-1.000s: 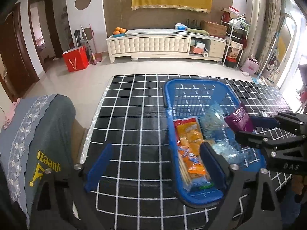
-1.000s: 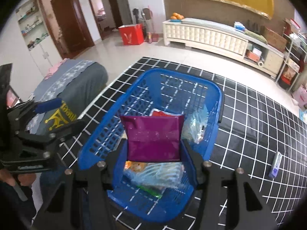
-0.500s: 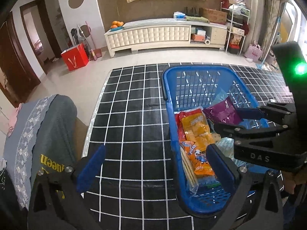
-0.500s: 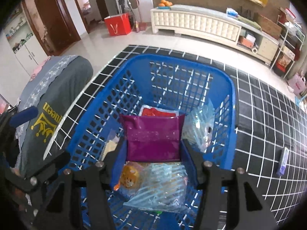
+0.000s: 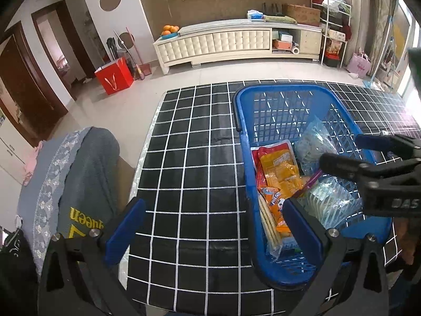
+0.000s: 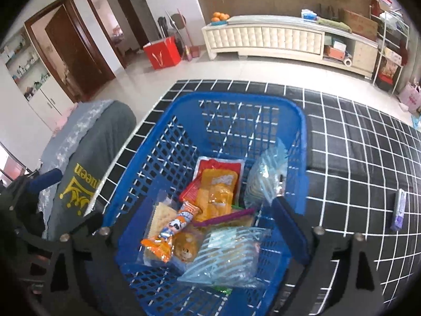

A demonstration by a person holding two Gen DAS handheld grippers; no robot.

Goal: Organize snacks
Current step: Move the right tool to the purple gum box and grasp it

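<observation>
Inside blue basket, purple pouch between right gripper's opening jaws

Yellow "queen" lettering, upside down, under a yellow crown emblem on grey fabric draped cloth at 8 o'clock. "DAS" in raised letters on black plastic right gripper body at 3 o'clock. Snack packet print too small to read.
</observation>
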